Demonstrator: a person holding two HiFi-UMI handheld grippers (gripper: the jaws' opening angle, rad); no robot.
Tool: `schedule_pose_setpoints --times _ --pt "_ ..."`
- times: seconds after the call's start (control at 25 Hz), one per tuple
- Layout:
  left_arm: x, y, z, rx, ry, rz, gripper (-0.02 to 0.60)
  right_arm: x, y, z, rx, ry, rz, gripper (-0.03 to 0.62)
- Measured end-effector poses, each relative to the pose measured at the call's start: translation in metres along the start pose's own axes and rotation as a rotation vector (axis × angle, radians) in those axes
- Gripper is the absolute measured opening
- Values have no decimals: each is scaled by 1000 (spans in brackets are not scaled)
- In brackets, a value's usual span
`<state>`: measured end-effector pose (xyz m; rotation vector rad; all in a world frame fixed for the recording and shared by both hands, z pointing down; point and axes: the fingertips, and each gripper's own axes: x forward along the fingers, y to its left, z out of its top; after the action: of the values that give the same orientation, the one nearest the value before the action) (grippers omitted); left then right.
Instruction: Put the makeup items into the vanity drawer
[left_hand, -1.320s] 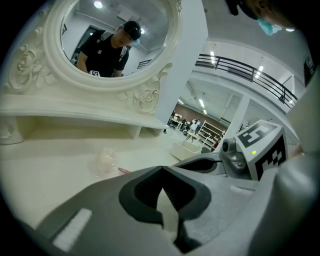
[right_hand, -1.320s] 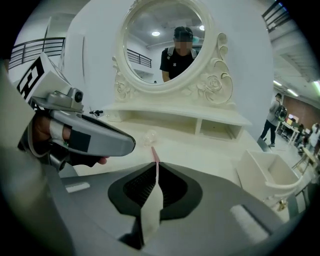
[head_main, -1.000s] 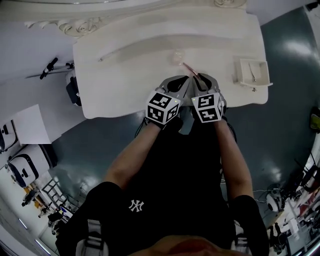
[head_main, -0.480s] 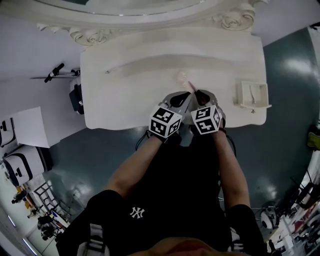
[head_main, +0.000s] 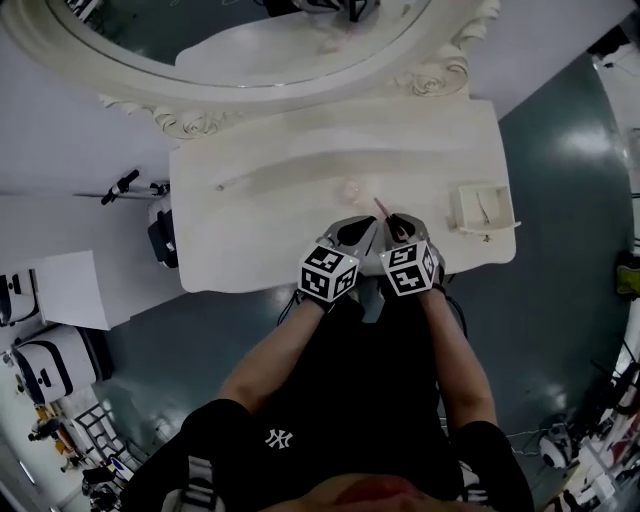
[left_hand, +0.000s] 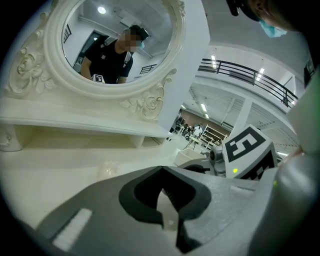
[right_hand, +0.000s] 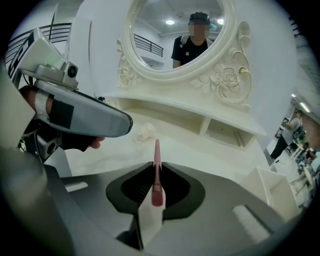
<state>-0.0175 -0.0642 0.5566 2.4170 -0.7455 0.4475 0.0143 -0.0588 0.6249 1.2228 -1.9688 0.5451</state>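
Observation:
A thin pink makeup stick (right_hand: 156, 170) stands up between the pads of my right gripper (right_hand: 156, 192). Its jaws have just been closing and now press on the stick. In the head view the stick (head_main: 383, 208) pokes out ahead of the right gripper (head_main: 398, 224) over the front middle of the white vanity top (head_main: 280, 230). My left gripper (head_main: 362, 228) sits close beside it on the left, jaws shut and empty (left_hand: 161, 170). The small white drawer (head_main: 482, 208) stands open at the table's right end.
A small clear item (head_main: 350, 188) lies on the tabletop just beyond the grippers. A thin pale stick (head_main: 224, 185) lies at the far left. The oval mirror (head_main: 250, 40) and a raised shelf (right_hand: 210, 122) line the back. Grey floor surrounds the table.
The head view has tilted up, bringing the mirror into view. Both grippers stay side by side at the table's front edge, with the pink stick still at the right jaws.

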Motion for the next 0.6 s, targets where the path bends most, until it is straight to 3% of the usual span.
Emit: schedule_pose_setpoints --times 0.6 --pt "10 -91 44 84 -17 -155 0 -113 -54 9 186 -110 -175 77"
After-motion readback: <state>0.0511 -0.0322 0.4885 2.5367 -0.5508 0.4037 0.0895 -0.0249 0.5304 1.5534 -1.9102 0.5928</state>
